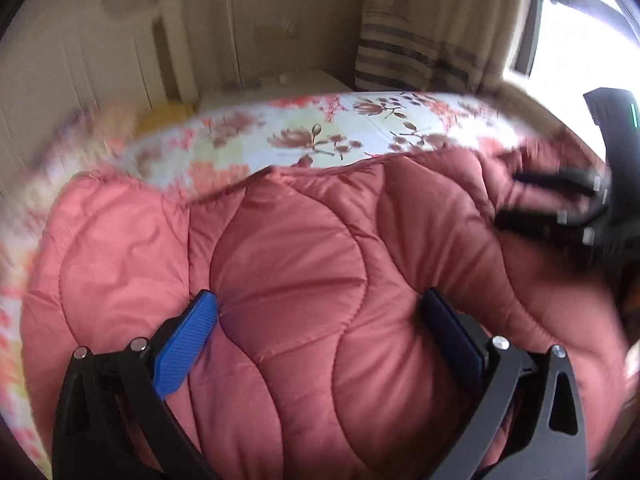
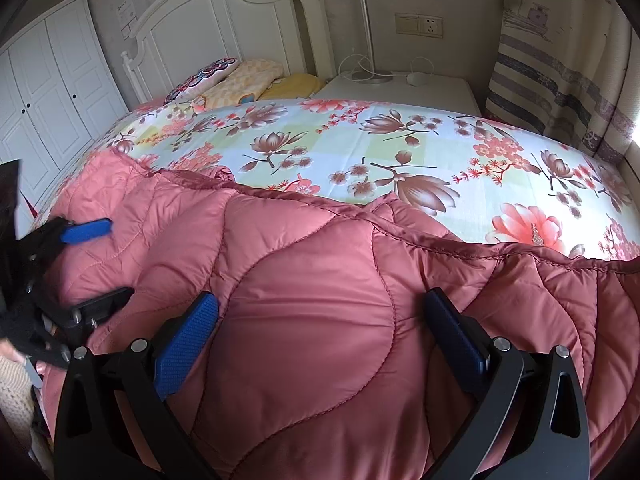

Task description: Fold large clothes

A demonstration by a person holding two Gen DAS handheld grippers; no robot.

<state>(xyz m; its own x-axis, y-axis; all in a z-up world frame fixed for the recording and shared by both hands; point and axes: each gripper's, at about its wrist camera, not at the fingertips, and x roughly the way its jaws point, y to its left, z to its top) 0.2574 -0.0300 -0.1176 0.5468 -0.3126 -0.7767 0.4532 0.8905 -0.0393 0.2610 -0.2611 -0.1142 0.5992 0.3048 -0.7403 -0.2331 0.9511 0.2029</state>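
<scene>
Pressing wide-open jaws: left gripper & right gripper on quilted garment.

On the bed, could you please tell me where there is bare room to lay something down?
The floral bedsheet lies bare between the quilted pink comforter and the pillows. The near side is crowded by comforter, left claw and right claw.

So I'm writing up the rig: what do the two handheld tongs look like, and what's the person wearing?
Both the left tongs and right tongs have black plastic arms with silver pivot pins and blue textured pads. A knitted cream sleeve shows beside the left one.
</scene>
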